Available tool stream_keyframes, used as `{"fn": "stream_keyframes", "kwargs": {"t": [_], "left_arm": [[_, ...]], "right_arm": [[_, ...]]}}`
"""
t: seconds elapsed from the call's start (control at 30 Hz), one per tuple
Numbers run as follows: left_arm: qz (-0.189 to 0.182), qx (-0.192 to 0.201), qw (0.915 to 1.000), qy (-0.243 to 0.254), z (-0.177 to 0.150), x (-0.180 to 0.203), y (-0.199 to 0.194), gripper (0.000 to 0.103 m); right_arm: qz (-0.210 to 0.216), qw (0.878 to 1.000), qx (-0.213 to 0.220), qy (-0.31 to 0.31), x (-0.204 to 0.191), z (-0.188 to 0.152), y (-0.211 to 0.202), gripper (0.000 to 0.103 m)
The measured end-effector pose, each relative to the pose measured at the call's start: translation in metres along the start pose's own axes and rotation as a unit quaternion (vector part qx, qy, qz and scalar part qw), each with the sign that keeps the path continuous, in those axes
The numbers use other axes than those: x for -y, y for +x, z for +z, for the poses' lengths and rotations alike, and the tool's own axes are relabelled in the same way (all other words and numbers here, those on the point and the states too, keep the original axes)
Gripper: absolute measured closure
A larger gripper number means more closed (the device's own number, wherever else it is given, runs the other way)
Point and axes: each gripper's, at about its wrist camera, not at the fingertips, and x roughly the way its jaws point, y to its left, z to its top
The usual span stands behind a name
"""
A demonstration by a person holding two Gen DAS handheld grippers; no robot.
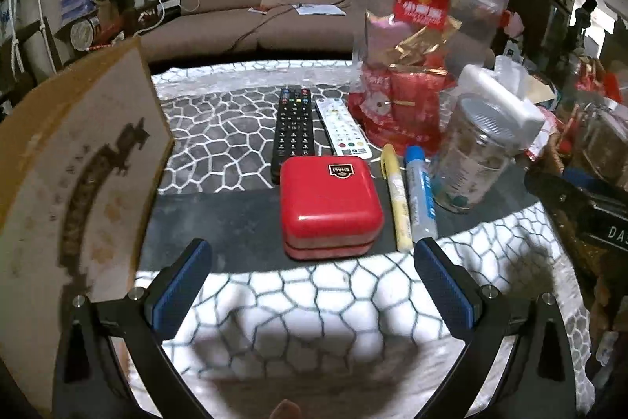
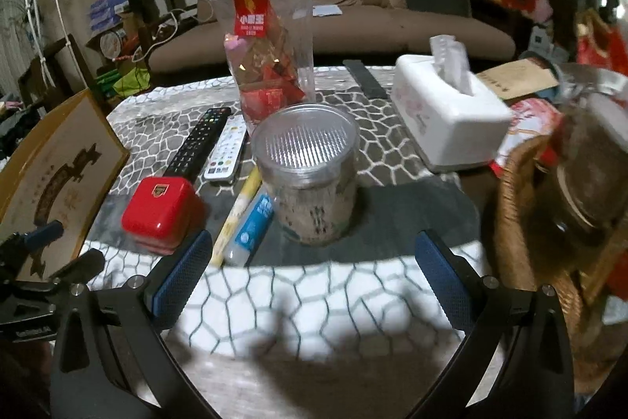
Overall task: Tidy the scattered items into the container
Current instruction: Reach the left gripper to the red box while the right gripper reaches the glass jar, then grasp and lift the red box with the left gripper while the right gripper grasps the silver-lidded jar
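A red tin lies on the table just ahead of my open, empty left gripper; it also shows in the right wrist view. A yellow pen and a blue tube lie right of it. A black remote and a white remote lie behind. A clear plastic jar stands just ahead of my open, empty right gripper. A wicker basket sits at the right, holding a jar.
A cardboard box stands at the left. A snack bag and a white tissue box stand behind the jar. A sofa is beyond the table. The left gripper shows at the right view's lower left.
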Motion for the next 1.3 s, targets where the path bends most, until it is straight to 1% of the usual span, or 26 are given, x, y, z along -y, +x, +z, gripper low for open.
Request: {"fn": "stream_keyframes", "kwargs": {"t": [0.1, 0.17, 0.33, 0.47, 0.63, 0.83, 0.9, 1.0, 1.03, 1.1, 1.13, 1.3], "left_arm": [[0.008, 0.001, 0.9999, 0.006, -0.001, 0.003, 0.016, 0.000], [0.006, 0.004, 1.0000, 0.005, -0.001, 0.005, 0.024, 0.000], [0.021, 0.008, 0.9996, -0.017, 0.000, 0.008, 0.045, 0.000], [0.026, -0.001, 0.9993, -0.028, 0.002, 0.010, 0.063, 0.000], [0.035, -0.006, 0.9989, -0.031, 0.010, 0.014, 0.077, 0.000], [0.042, -0.012, 0.9984, -0.037, 0.014, 0.015, 0.092, 0.000], [0.042, -0.013, 0.9983, -0.036, 0.014, 0.015, 0.095, 0.000], [0.053, -0.018, 0.9981, -0.027, 0.013, 0.018, 0.099, 0.001], [0.050, -0.020, 0.9982, -0.026, 0.013, 0.018, 0.100, 0.003], [0.049, -0.019, 0.9982, -0.028, 0.013, 0.019, 0.101, 0.013], [0.043, -0.019, 0.9985, -0.028, 0.014, 0.019, 0.101, 0.019], [0.037, -0.026, 0.9985, -0.032, 0.015, 0.019, 0.106, 0.021]], "right_arm": [[0.000, 1.000, 0.003, -0.008, -0.001, 0.004, 0.019, 0.000], [0.003, 1.000, 0.007, -0.011, -0.002, 0.005, 0.030, 0.000], [-0.003, 0.999, 0.026, -0.019, -0.006, 0.008, 0.046, 0.000], [-0.006, 0.999, 0.022, -0.022, -0.005, 0.010, 0.061, 0.000], [-0.018, 0.999, 0.026, -0.022, -0.003, 0.017, 0.077, 0.000], [-0.022, 0.999, 0.030, -0.004, 0.002, 0.026, 0.095, 0.000], [-0.021, 0.999, 0.027, 0.000, 0.003, 0.026, 0.101, 0.001], [-0.023, 0.999, 0.028, -0.005, 0.001, 0.024, 0.107, 0.005], [-0.024, 0.999, 0.028, -0.007, 0.001, 0.024, 0.108, 0.007], [-0.023, 0.999, 0.029, -0.008, 0.000, 0.024, 0.110, 0.009], [-0.017, 0.999, 0.029, -0.008, -0.001, 0.024, 0.111, 0.018], [-0.024, 0.999, 0.033, -0.004, -0.004, 0.023, 0.111, 0.018]]}}
